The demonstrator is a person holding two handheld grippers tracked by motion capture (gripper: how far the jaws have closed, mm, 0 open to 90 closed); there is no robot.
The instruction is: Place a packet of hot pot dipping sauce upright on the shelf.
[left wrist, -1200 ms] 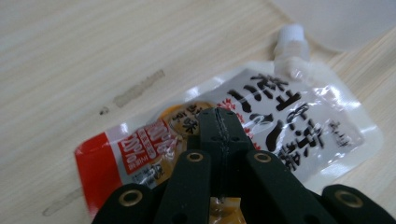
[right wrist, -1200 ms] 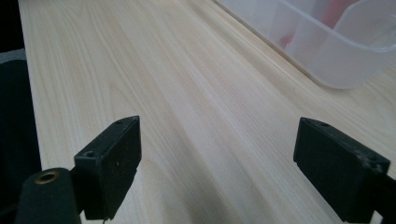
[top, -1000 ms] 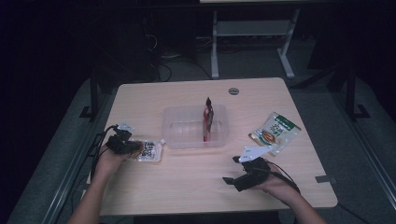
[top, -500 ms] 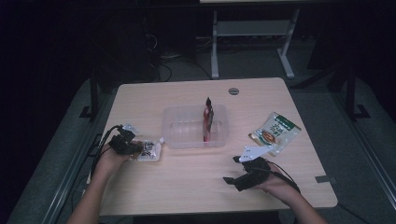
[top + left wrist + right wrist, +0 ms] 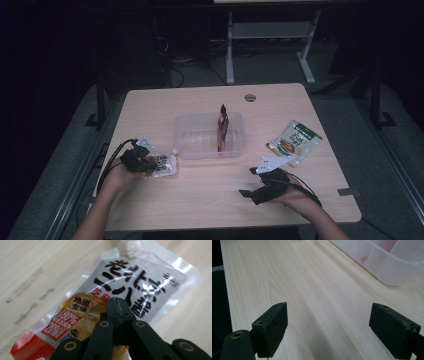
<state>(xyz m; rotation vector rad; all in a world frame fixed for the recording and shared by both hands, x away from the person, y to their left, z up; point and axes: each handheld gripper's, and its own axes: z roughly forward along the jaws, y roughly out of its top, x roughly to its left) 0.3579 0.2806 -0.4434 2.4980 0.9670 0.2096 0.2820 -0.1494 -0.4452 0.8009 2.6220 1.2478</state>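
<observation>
A silver sauce pouch with black lettering and a red corner lies at the table's left front. My left gripper sits at its left end. In the left gripper view the jaws are shut, their tips pressed into the middle of the pouch. My right gripper hovers low over the table's front right, pointing left. Its jaws stand wide open with bare wood between them. A red pouch stands upright in a clear plastic tub at the table's middle.
A green and white snack pouch lies flat right of the tub, just beyond my right hand. The tub's corner shows ahead of the right jaws. A round grommet sits near the table's far edge. Dark floor surrounds the table.
My left gripper and the silver pouch have shifted slightly toward the table's front edge together. The right gripper has stayed where it was.
</observation>
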